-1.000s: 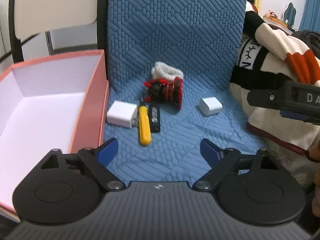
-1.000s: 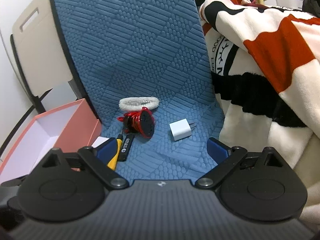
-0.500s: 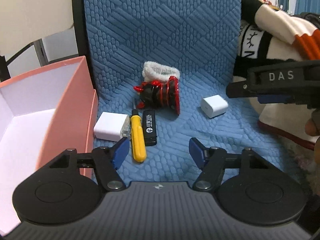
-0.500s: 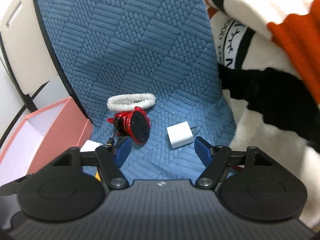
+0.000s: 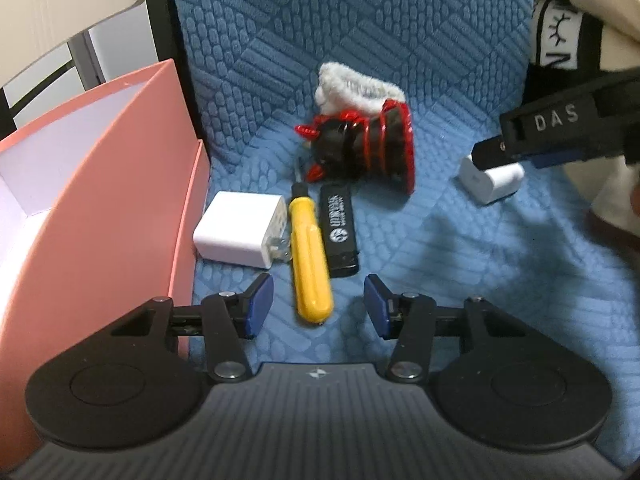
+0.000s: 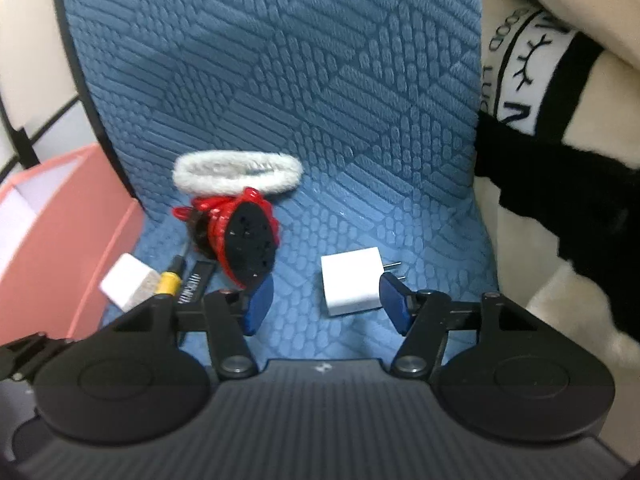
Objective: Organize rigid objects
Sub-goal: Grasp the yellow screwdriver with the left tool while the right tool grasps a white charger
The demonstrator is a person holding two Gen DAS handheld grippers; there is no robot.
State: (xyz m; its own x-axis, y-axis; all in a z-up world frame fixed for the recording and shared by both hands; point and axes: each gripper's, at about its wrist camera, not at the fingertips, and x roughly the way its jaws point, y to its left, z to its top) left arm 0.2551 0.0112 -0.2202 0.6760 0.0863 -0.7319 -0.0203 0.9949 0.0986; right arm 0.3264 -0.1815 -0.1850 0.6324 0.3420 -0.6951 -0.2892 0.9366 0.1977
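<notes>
On the blue quilted seat lie a white charger (image 5: 240, 236), a yellow screwdriver (image 5: 308, 256), a black USB stick (image 5: 340, 228), a red-and-black toy (image 5: 360, 148), a white fuzzy band (image 5: 356, 92) and a second white charger (image 5: 492, 176). My left gripper (image 5: 318, 306) is closing, with the screwdriver's handle end between its blue pads but gaps on both sides. My right gripper (image 6: 326, 304) is also closing around the second charger (image 6: 350, 286). Its right pad is at the plug side and its left pad is clear of it. The toy (image 6: 244, 240) lies just left of the charger.
An open pink box (image 5: 100, 200) with a white inside stands against the seat's left edge. A cream, black and red blanket (image 6: 560, 80) is piled on the right. The blue backrest (image 6: 280, 60) rises behind the objects, and a pale chair back (image 5: 60, 0) stands at far left.
Both grippers have come down and forward toward the objects while their jaws narrowed. The screwdriver's end now sits between the left pads and the right-hand charger between the right pads.
</notes>
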